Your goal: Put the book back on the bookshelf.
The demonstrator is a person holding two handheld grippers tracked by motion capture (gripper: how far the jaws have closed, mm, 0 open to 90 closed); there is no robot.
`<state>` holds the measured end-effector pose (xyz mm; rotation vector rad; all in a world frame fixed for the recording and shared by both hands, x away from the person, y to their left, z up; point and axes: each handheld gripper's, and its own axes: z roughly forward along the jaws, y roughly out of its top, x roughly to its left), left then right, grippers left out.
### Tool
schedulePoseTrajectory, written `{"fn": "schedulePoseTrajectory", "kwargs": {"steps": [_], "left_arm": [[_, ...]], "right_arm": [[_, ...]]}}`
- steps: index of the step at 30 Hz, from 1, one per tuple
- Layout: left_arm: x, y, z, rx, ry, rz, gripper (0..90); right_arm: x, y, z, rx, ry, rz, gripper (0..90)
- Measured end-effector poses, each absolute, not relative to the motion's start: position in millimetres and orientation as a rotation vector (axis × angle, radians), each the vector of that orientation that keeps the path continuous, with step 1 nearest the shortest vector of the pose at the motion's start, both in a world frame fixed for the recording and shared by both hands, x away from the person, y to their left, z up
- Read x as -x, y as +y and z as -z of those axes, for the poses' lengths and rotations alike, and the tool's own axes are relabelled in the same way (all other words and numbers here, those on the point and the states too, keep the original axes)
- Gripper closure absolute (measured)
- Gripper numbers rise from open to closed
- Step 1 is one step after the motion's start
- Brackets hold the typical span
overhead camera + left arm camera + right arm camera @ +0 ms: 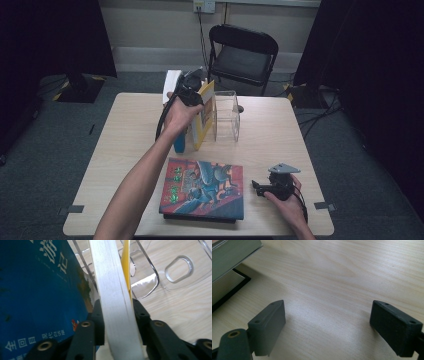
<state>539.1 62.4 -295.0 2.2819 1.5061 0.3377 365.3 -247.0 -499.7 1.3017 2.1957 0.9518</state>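
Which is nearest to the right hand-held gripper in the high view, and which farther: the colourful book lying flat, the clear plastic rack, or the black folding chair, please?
From the right hand-held gripper:
1. Colourful book lying flat, just beside it, toward the table's middle.
2. Clear plastic rack, farther up the table.
3. Black folding chair, beyond the table's far edge.

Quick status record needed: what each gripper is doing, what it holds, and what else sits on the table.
left gripper: shut on yellow-covered book, upright at the rack
right gripper: open, holding nothing, low over the table
clear plastic book rack: far centre of the light wooden table
blue-covered book: upright beside the yellow one
large colourful hardcover book: flat at the near edge, left of the right gripper
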Motion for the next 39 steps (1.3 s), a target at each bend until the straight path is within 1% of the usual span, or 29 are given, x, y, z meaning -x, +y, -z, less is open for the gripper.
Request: {"fn": "schedulePoseTrajectory", "kwargs": {"steps": [2,8,14,18,25,31,35,39], "left_arm": [[-540,64,294,-2.248,1.512,-0.313,75.6],[-544,65,293,-2.176,1.541,-0.335,76.1],[-545,64,292,-2.112,1.517,-0.382,76.1],[-543,65,294,-2.098,1.511,-0.391,76.0],[-526,65,305,-2.099,1.441,-0.449,75.5],[-517,66,308,-2.088,1.38,-0.472,71.5],[-505,70,312,-2.036,1.35,-0.494,63.4],[-492,76,321,-1.979,1.277,-0.541,61.7]], "right_arm": [[-365,-247,500,-1.302,2.196,-0.952,12.9],[-366,-246,500,-1.298,2.199,-0.955,12.9],[-366,-246,500,-1.298,2.2,-0.955,12.9],[-366,-246,500,-1.297,2.2,-0.955,13.0],[-366,-246,500,-1.295,2.202,-0.955,12.9],[-366,-246,500,-1.297,2.201,-0.955,13.0],[-366,-246,500,-1.297,2.201,-0.955,12.9],[-366,-246,500,-1.297,2.202,-0.955,13.0]]}}
